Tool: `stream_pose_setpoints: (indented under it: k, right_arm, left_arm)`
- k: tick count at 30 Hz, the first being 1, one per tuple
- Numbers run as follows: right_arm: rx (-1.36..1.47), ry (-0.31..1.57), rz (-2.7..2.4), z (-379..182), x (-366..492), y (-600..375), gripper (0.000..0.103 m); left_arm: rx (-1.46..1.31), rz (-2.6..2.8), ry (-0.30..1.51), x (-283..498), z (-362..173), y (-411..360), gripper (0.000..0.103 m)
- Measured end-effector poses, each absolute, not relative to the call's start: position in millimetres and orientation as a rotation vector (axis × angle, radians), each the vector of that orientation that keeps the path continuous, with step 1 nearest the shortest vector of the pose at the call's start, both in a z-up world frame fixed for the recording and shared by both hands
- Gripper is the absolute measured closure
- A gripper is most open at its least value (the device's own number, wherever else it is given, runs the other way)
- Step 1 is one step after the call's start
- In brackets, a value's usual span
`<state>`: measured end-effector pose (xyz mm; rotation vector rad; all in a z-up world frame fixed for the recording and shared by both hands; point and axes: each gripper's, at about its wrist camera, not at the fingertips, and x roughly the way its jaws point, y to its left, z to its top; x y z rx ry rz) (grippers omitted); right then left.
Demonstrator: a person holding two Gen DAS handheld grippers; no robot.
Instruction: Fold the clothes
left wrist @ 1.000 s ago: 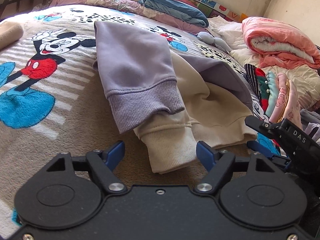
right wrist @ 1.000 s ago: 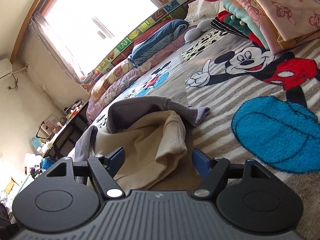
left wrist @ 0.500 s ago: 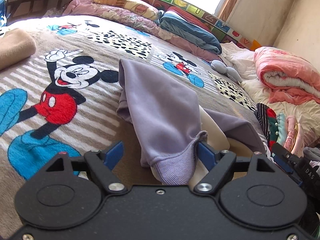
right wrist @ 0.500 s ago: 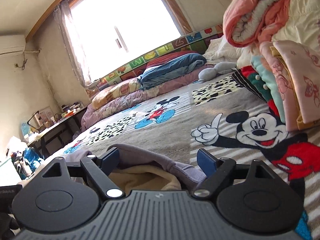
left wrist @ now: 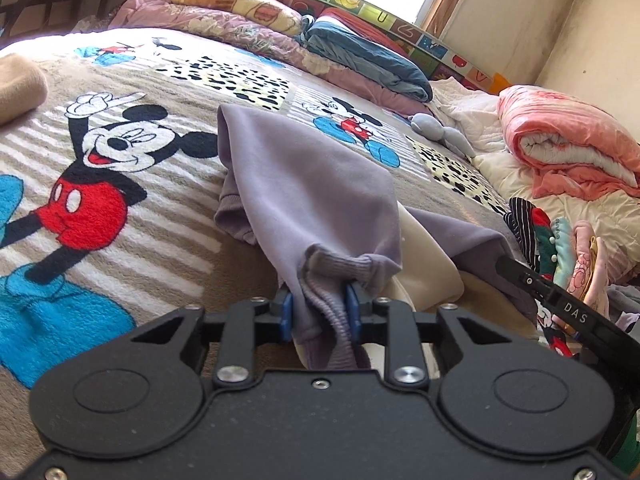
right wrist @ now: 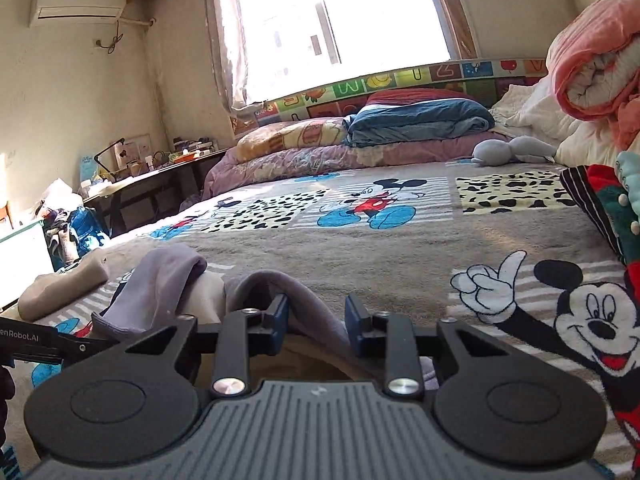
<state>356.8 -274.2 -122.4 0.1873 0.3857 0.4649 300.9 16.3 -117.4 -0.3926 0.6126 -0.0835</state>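
A purple sweatshirt (left wrist: 304,184) with a cream lining (left wrist: 428,264) lies bunched on the cartoon-mouse blanket. My left gripper (left wrist: 320,308) is closing, and its blue pads press on the ribbed purple cuff (left wrist: 340,264), which is lifted off the bed. One black finger of the right gripper (left wrist: 532,280) shows at the right, against the purple cloth. In the right wrist view my right gripper (right wrist: 317,318) is closing too, with a fold of the purple sweatshirt (right wrist: 308,300) arched between its pads and cream cloth (right wrist: 208,296) beside it. How the cloth lies under either gripper is hidden.
The blanket (left wrist: 120,240) covers the whole bed. A stack of folded clothes (left wrist: 560,240) and a rolled pink quilt (left wrist: 568,140) lie at the right. A beige roll (left wrist: 16,84) sits at the left. Pillows and quilts (right wrist: 400,128) line the far side; a cluttered desk (right wrist: 160,176) stands left.
Both grippers came in over the sweatshirt and went from wide open to shut on purple cloth. The left one now has the cuff. The right wrist rolled level.
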Motion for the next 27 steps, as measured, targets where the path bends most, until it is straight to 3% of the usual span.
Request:
stream_pose_setpoints:
  k: [2, 11, 20, 27]
  right_arm:
    - [0.204, 0.374, 0.478, -125, 354, -279, 0.09]
    - [0.213, 0.307, 0.516, -108, 314, -285, 0.101]
    - [0.31, 0.317, 0.472, -101, 250, -304, 0.101]
    - [0.507, 0.418, 0.503, -119, 196, -299, 0.097]
  left_arm:
    - [-0.394, -0.084, 0.59, 294, -114, 19, 0.093]
    - [-0.324, -0.083, 0.513, 235, -81, 36, 0.096]
    - [-0.268, -0.124, 0.467, 158, -49, 48, 0.096]
    - [-0.043, -0.371, 0.436, 101, -29, 4, 0.096]
